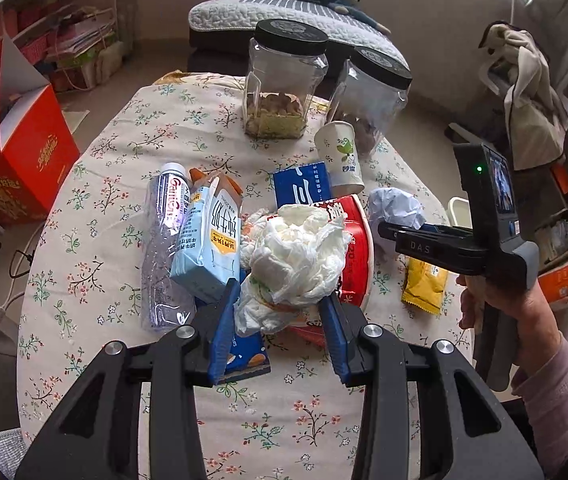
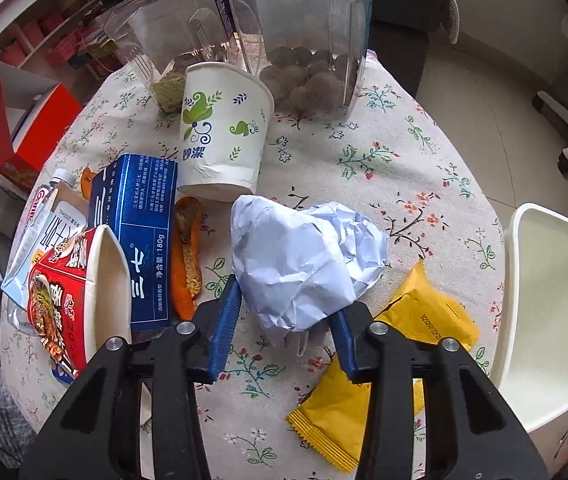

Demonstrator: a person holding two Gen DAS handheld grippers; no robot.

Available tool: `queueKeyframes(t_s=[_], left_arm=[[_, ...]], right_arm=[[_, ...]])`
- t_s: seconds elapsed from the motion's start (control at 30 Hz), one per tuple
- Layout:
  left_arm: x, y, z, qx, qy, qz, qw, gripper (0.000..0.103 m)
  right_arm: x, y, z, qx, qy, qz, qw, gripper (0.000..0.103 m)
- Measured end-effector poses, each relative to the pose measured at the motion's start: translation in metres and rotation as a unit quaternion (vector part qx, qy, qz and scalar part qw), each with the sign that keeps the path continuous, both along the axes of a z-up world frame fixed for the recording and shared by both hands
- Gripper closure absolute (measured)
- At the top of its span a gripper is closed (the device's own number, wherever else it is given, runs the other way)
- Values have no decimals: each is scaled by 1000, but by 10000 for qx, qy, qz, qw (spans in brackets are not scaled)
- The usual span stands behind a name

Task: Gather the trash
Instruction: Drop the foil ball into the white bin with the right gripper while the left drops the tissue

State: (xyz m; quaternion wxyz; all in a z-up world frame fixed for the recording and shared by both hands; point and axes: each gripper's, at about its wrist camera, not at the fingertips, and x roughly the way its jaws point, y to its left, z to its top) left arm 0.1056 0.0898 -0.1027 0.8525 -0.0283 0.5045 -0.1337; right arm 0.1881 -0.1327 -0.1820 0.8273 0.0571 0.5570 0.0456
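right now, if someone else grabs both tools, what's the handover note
Left tool: closed around the white tissue wad, which sits against the red noodle cup.
Right tool: closed around the crumpled paper ball.
Neither is binned yet; the white bin stands beside the table.
Still on the table: water bottle, milk carton, blue box, paper cup, orange peel, yellow packet.

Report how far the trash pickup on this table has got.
Nothing looks cleared yet. In hand: the left tongs sit around the wad of tissue, and the right tongs around the crumpled paper; neither grip is certain. Left: the bottle, milk carton, noodle cup, blue box, paper cup, peel and yellow packets.
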Motion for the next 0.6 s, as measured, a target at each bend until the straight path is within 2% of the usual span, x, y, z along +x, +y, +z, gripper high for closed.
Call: queueKeyframes(t_s=[0.33,0.6], left_arm=[[6,5,11,-252,-419,598,9970,63],[6,-25,14,-269,-677,556,9958,63]], right_arm=[[-21,-9,45,212,-536,29,9983,67],[-39,-40,64,26,-827,-180,9964,66]])
